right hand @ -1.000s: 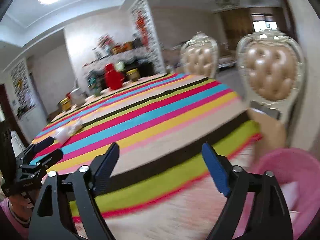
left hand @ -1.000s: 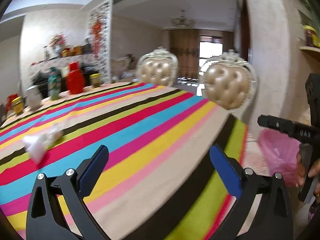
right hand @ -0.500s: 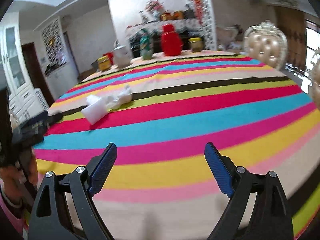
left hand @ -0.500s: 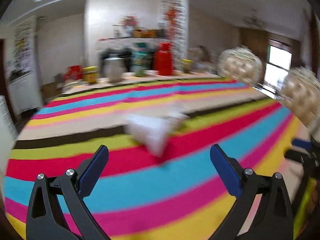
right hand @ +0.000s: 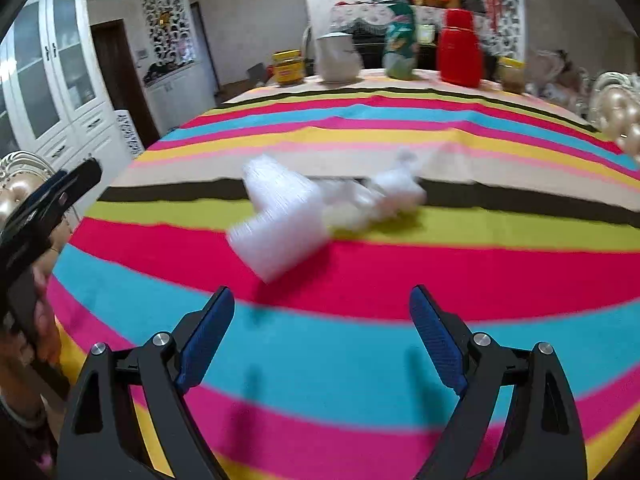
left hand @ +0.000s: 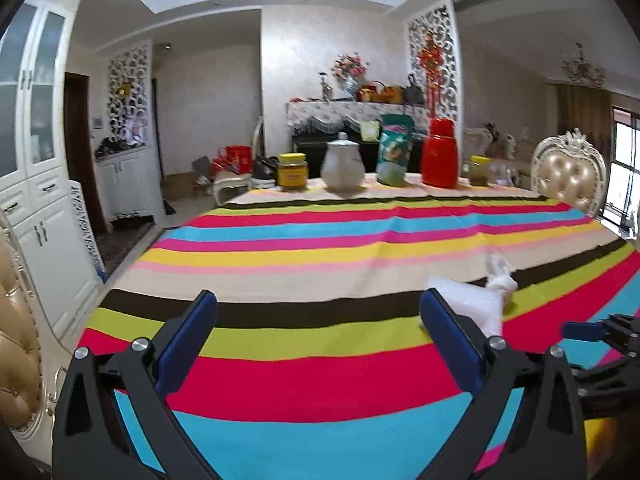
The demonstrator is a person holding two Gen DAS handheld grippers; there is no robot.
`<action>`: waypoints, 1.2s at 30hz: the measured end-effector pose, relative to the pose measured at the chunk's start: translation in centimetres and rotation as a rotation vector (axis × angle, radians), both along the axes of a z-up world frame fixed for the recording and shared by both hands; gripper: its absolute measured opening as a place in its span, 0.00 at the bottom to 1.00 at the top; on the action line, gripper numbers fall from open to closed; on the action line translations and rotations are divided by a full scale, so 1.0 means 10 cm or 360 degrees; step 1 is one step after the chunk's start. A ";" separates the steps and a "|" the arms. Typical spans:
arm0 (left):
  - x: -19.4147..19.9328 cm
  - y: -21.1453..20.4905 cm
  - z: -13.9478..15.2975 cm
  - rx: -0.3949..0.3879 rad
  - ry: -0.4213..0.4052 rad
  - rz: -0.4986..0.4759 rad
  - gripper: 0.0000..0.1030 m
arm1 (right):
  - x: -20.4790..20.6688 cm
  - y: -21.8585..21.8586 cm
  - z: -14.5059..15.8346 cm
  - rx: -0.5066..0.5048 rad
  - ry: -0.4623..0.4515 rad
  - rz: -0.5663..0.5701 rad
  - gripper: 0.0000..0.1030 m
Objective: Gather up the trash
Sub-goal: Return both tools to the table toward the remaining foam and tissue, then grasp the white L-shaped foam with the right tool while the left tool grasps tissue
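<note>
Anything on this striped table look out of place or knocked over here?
Yes: a white crumpled wrapper lies loose mid-table on the striped tablecloth, across the black, lime and red stripes, trailing a clear plastic tail. It is the only litter; the jars, the white pot and the red flask stand upright in a row at the far edge.

Both wrist views low over striped tablecloth [left hand: 320,236], right blurry.

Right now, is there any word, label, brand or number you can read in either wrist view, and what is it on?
No text is readable.
Yellow-lidded jar: label too blurred to read.
Green packet: print too small to read.
Red hanging ornament: no legible characters.
Red flask: no text visible.
White trash: motion-blurred, no print visible.
</note>
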State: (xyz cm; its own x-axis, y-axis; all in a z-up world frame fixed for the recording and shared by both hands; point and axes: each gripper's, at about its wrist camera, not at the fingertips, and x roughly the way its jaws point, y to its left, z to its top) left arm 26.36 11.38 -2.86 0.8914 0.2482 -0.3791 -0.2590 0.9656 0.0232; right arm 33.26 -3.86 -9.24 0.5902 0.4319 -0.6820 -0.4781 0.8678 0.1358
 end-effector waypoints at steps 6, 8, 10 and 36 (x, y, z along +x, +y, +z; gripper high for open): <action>-0.11 0.10 0.07 0.0027 -0.0070 0.0134 0.95 | 0.34 0.35 0.00 0.0040 0.0028 0.0065 0.82; -0.15 0.14 0.08 0.0003 -0.0099 0.0175 0.95 | 0.40 0.42 -0.03 0.0048 0.0055 0.0075 0.79; -0.16 0.17 0.07 -0.0017 -0.0097 0.0183 0.95 | 0.47 0.49 -0.07 0.0045 0.0097 0.0090 0.60; 0.00 -0.63 -0.21 -0.0107 0.0082 -0.0451 0.95 | -0.34 -0.86 0.03 0.0040 0.0035 -0.0172 0.21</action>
